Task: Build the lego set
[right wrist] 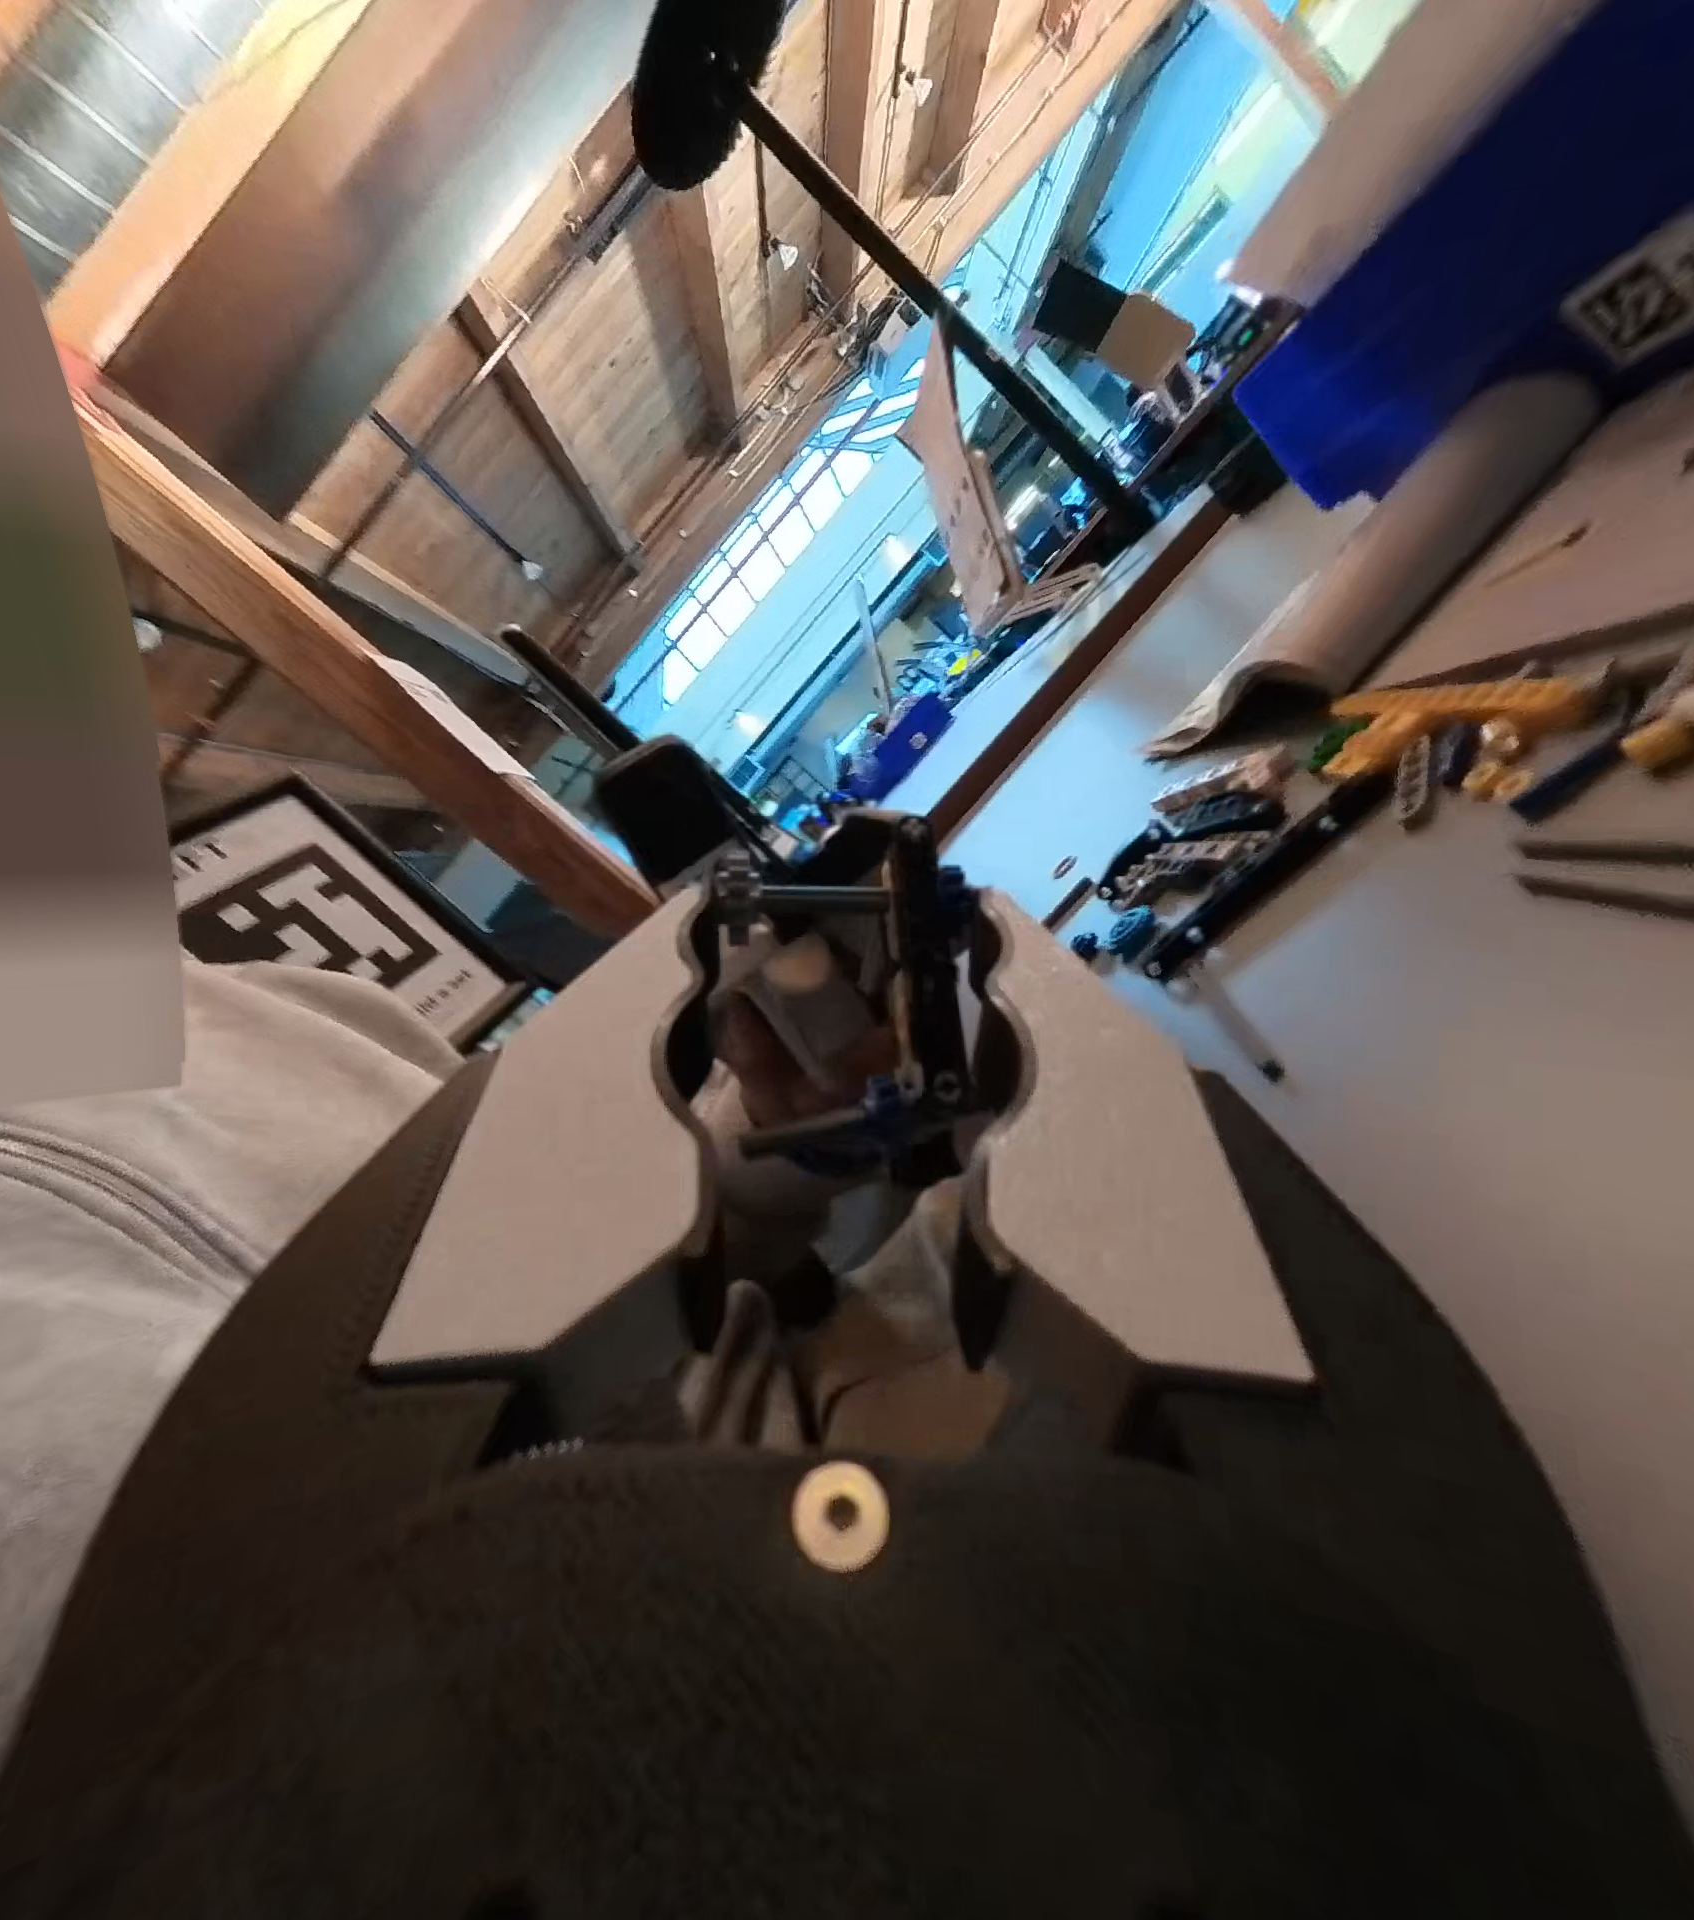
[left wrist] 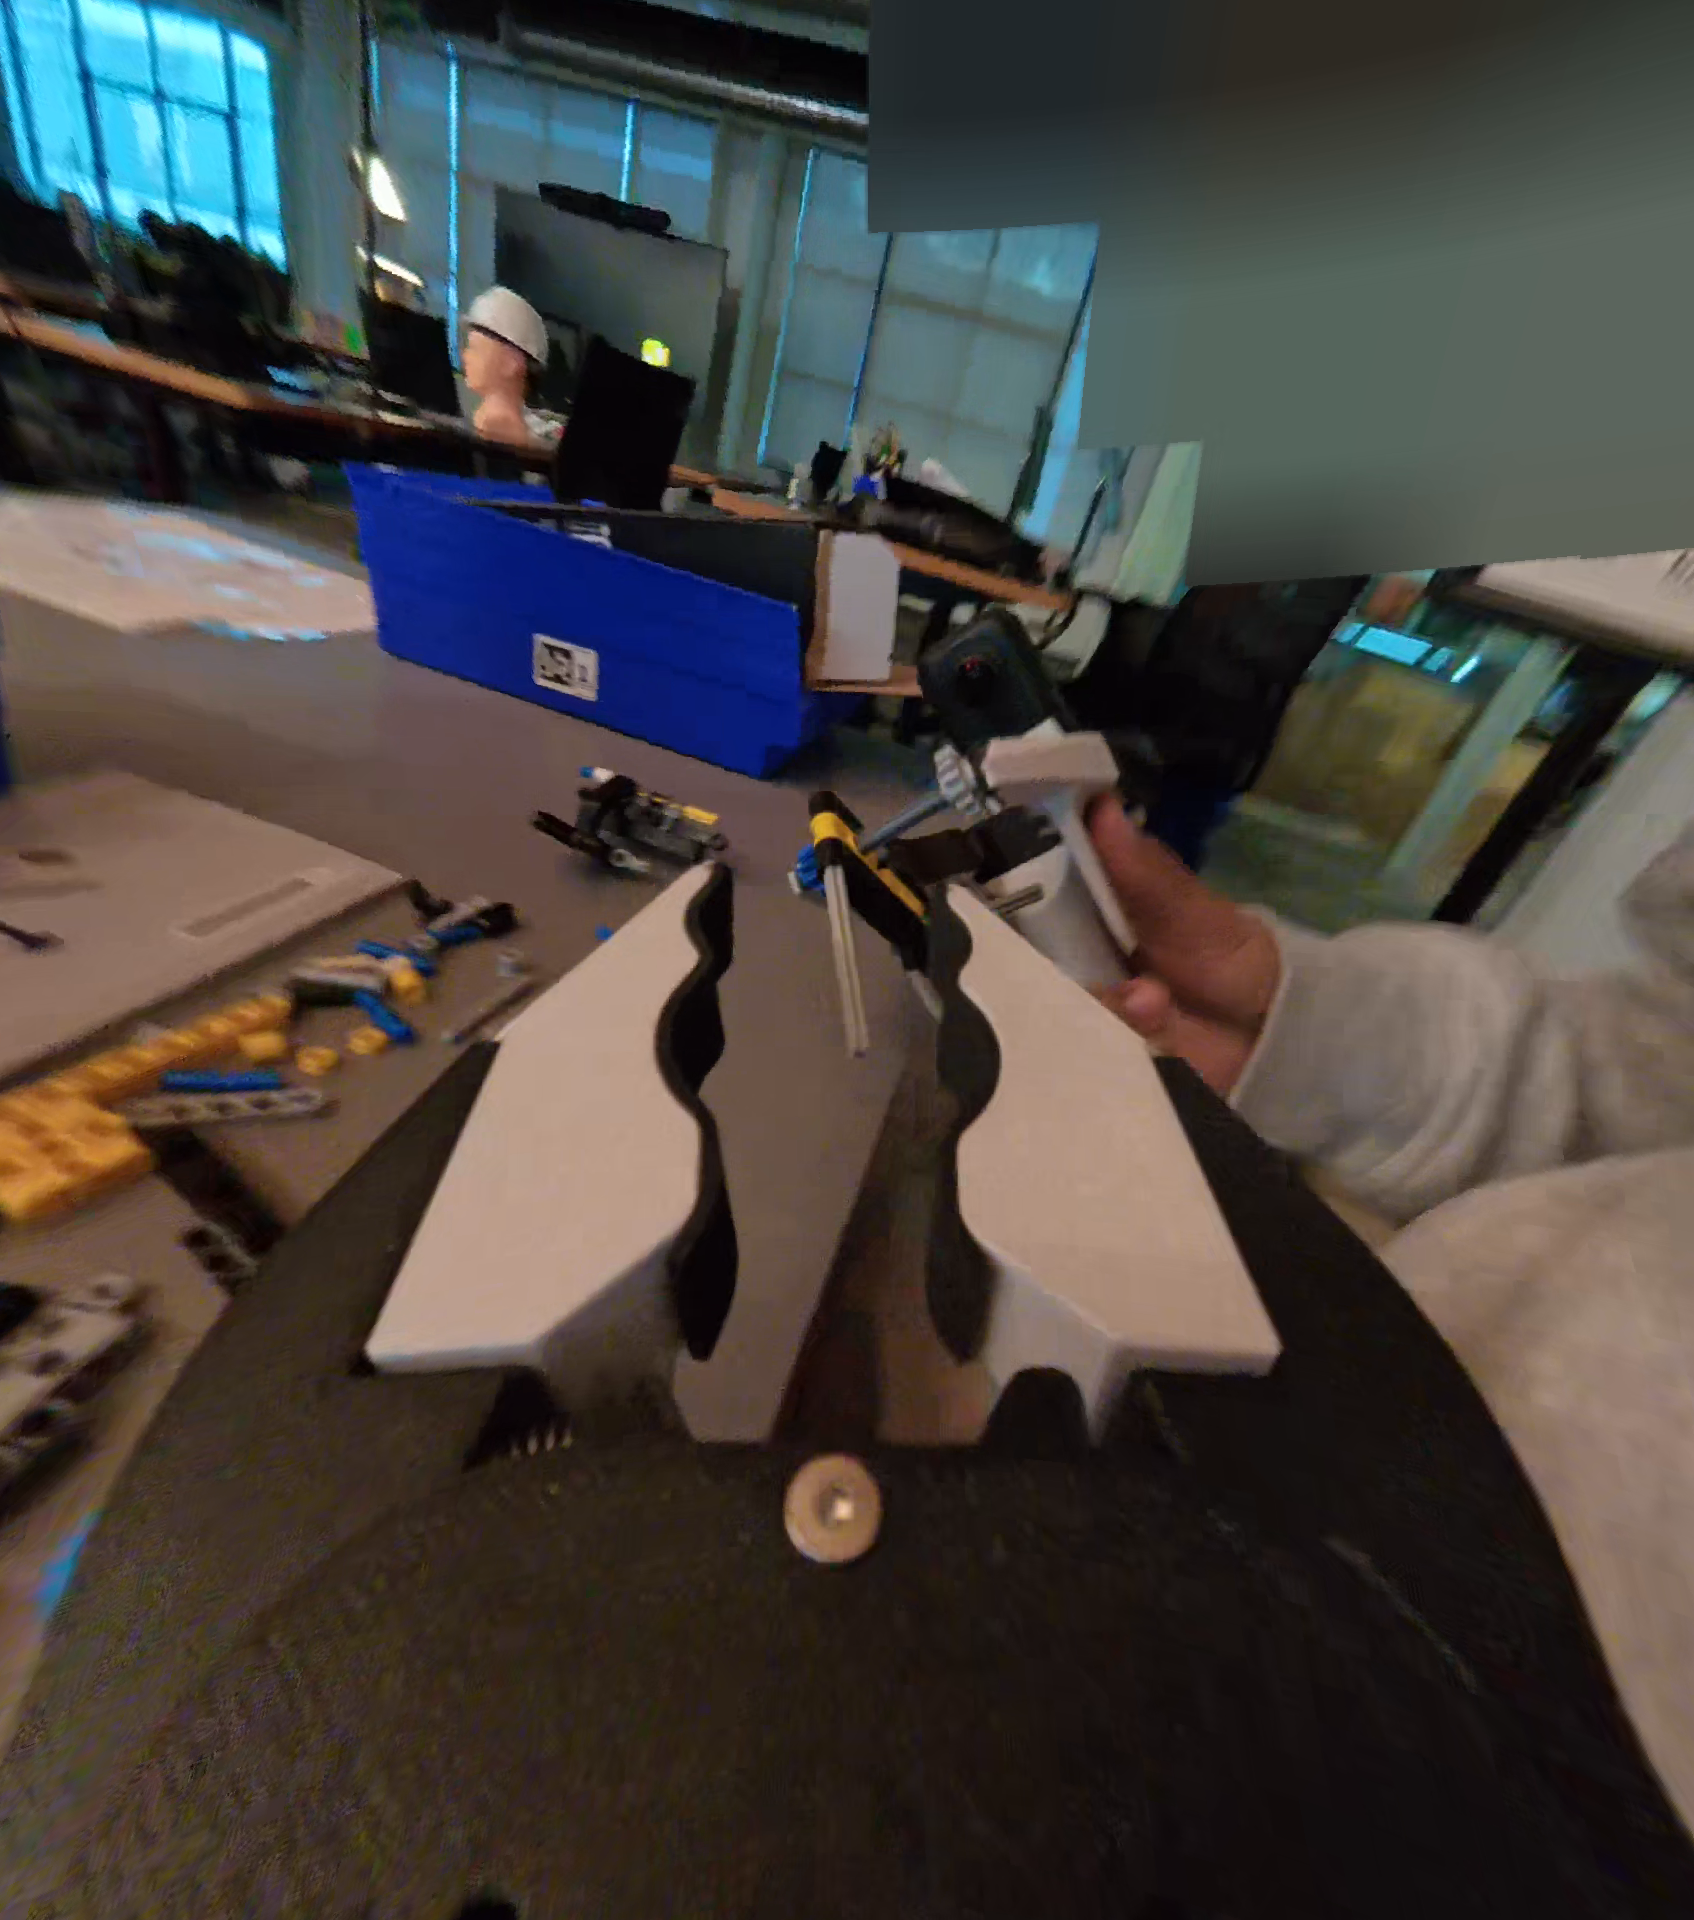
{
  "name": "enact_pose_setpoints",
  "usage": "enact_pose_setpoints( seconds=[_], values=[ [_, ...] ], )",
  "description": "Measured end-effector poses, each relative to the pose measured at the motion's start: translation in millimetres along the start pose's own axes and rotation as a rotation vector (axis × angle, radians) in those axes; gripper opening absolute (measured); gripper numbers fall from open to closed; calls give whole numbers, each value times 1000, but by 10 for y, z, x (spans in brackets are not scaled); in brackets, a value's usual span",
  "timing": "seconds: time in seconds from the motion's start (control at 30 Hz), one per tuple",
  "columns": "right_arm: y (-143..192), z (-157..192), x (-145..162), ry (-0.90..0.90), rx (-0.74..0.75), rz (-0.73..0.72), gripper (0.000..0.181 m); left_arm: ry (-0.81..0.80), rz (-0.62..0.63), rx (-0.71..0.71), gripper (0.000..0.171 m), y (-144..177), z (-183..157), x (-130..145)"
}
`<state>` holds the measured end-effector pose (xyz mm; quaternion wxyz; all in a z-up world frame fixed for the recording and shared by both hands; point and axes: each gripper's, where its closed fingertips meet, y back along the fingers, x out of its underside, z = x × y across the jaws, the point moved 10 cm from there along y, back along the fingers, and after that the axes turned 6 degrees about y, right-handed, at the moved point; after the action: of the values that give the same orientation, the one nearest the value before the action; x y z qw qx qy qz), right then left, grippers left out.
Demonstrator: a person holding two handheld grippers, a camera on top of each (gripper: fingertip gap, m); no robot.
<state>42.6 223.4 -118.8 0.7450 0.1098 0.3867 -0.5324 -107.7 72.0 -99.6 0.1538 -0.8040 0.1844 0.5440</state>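
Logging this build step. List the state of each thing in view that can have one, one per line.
left gripper: open, empty
right gripper: shut on lego subassembly
lego subassembly: held off the table
second lego assembly: lying on table
loose lego pieces: scattered on table
blue bin: standing on table

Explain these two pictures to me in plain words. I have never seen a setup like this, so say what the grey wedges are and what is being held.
No robot here: a person holds a hand-held gripper in each hand, each with a camera looking along its two grey fingers. Those are the wedges.

The left wrist view shows the left gripper open and holding nothing. Beyond it a hand grips the other tool.

The right wrist view, tilted steeply, shows the right gripper shut on a small lego assembly of black, blue and yellow parts with grey rods.

On the grey table lie loose lego pieces, another small assembly and a blue bin behind.
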Motion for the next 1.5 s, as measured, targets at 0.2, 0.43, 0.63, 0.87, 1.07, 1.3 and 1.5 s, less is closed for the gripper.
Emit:
enact_pose_setpoints(
  seconds=[0.2, 0.43, 0.63, 0.87, 1.07, 1.3, 1.5],
  values=[
    [-77, 56, 32, 125, 35, 87, 46, 284, 60, 74, 63, -52, 123, 75],
    [-112, 29, 63, 127, 22, 105, 46, 511, 115, 232, 59, -81, 188, 153],
    [-135, -12, 97, 97, 8, 125, 46, 553, 129, 268, 55, -95, 199, 190],
    [-163, -30, 126, 98, 16, 137, 46, 548, 121, 261, 46, -95, 208, 193],
    [-165, -40, 130, 85, 12, 128, 46, 546, 113, 251, 42, -94, 217, 193],
    [-164, -75, 130, 62, 5, 119, 46, 551, 111, 238, 42, -101, 230, 195],
    [-176, -102, 131, -3, 14, 119, 46, 565, 100, 224, 41, -96, 252, 192]
  ],
)
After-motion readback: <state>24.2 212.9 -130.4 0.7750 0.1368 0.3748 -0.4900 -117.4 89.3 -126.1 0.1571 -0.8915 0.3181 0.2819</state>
